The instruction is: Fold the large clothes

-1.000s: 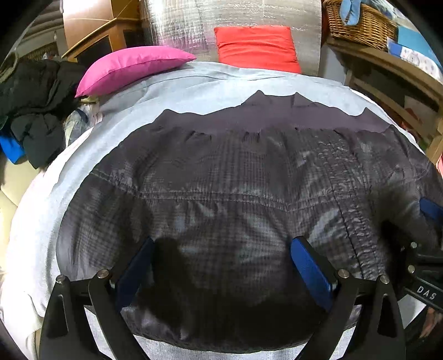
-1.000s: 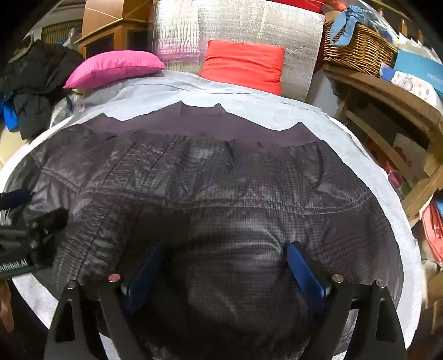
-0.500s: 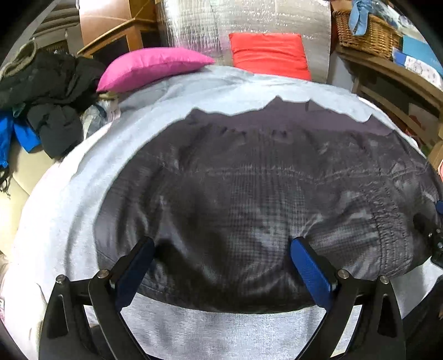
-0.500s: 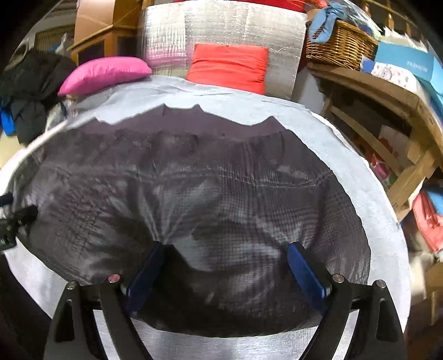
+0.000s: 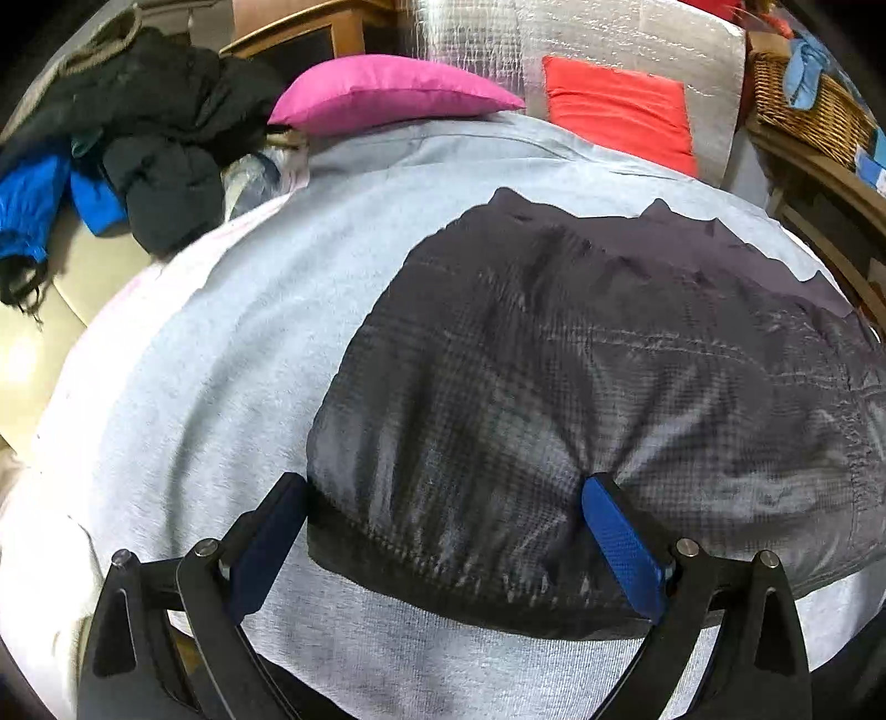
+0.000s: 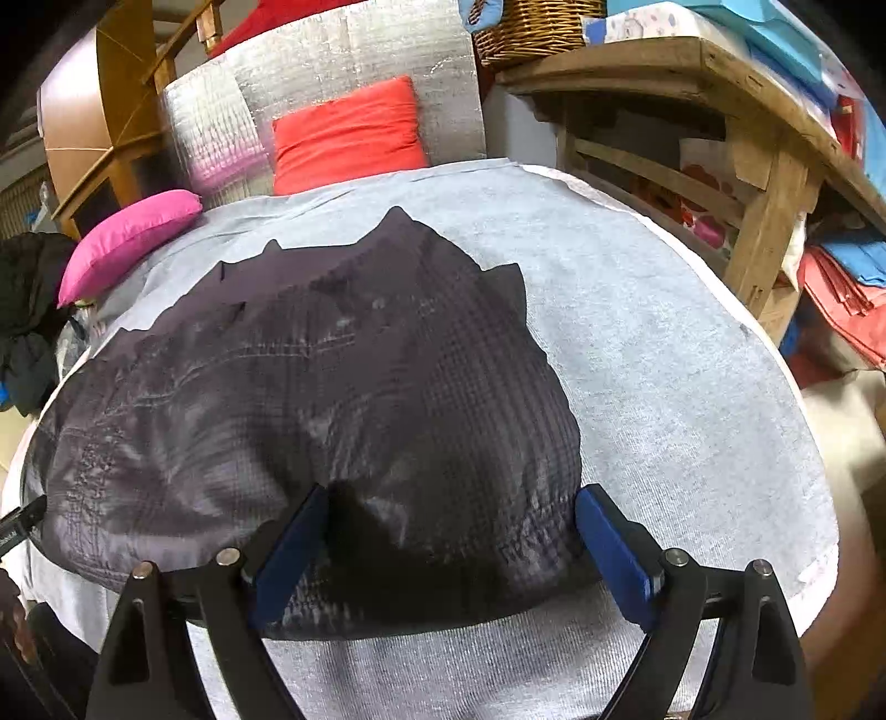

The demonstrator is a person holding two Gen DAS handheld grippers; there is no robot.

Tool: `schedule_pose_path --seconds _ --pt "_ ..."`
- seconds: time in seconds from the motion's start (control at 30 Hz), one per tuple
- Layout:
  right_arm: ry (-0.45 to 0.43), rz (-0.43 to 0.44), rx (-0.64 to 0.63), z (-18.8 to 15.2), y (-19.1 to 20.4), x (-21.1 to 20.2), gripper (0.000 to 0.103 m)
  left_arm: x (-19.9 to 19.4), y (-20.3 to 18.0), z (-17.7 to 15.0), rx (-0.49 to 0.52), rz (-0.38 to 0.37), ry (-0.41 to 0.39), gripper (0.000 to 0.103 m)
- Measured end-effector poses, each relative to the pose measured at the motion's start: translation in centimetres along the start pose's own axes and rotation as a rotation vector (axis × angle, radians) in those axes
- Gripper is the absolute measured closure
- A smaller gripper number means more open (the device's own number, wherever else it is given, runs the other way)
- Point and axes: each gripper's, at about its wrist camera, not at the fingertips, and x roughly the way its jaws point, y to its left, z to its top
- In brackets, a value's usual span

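A dark grey checked jacket (image 5: 581, 387) lies folded on a light grey sheet (image 5: 221, 360) over a round table; it also shows in the right wrist view (image 6: 332, 399). My left gripper (image 5: 443, 531) is open, its blue pads (image 5: 620, 543) wide apart, straddling the jacket's near left edge. My right gripper (image 6: 448, 543) is open too, its pads (image 6: 609, 554) astride the near right end of the jacket. Neither grips the cloth. The tip of the left gripper shows at the left edge of the right wrist view (image 6: 22, 523).
A pink pillow (image 5: 387, 91) and a red cushion (image 5: 620, 116) lie at the far side against a silver foil panel (image 5: 581, 33). Dark and blue clothes (image 5: 127, 138) are piled at the left. A wooden shelf (image 6: 720, 111) with a wicker basket (image 6: 531, 22) stands at the right.
Both grippers pulled back toward the near edge and swung outward. More grey sheet shows in front and at the sides, and the jacket looks bunched inward and narrower.
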Motion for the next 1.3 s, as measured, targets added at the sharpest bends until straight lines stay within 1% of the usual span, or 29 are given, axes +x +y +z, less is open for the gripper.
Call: schedule_pose_path --seconds 0.17,0.23,0.33,0.4,0.43,0.5,0.53,0.6,0.7,0.8,0.87,0.93,1.13,1.3 --pt "0.026 0.017 0.023 0.1 -0.7 0.9 0.009 0.7 0.3 -0.2 0.0 -0.021 0.001 0.003" --pt "0.03 0.013 0.024 -0.1 -0.8 1.1 0.008 1.1 0.9 -0.3 -0.025 -0.046 0.013 0.003" --pt "0.021 -0.005 0.012 0.1 -0.4 0.9 0.008 0.8 1.2 -0.1 -0.04 -0.051 0.021 0.003" --pt "-0.026 -0.042 -0.003 0.1 0.0 -0.6 0.008 -0.2 1.4 0.3 -0.044 -0.042 0.007 0.003" --pt "-0.068 -0.05 -0.013 0.2 0.4 -1.7 0.008 -0.8 1.5 0.5 -0.043 -0.031 -0.014 0.003" --pt "-0.149 -0.046 -0.038 0.9 1.1 -3.7 0.008 -2.1 1.3 1.1 -0.038 -0.021 -0.061 0.003" --pt "-0.174 -0.036 -0.057 1.3 1.7 -4.3 0.008 -2.6 1.1 1.5 -0.033 -0.021 -0.078 0.003" --pt "-0.183 -0.009 -0.095 1.9 2.9 -4.7 0.008 -2.9 0.5 2.0 -0.022 -0.034 -0.091 0.003" --pt "-0.161 0.024 -0.122 2.1 4.1 -3.6 0.008 -2.7 -0.4 2.1 -0.012 -0.04 -0.087 0.003" --pt "-0.093 0.043 -0.097 1.3 4.1 -1.0 0.008 -1.9 -1.0 1.4 -0.004 -0.042 -0.064 0.003" --pt "-0.058 0.031 -0.082 0.5 3.6 0.7 0.008 -1.0 -1.4 0.9 0.004 -0.041 -0.032 0.003" --pt "-0.068 0.035 -0.081 -0.2 3.5 0.4 0.007 -0.3 -1.5 0.3 0.008 -0.032 -0.02 0.003" --pt "-0.049 0.06 -0.045 -0.1 2.3 0.8 0.006 0.3 -1.2 -0.4 0.0 -0.05 -0.022 0.003" --pt "-0.042 0.049 -0.047 0.1 2.2 1.1 0.005 0.5 -0.8 -0.3 -0.007 -0.045 -0.02 0.002"
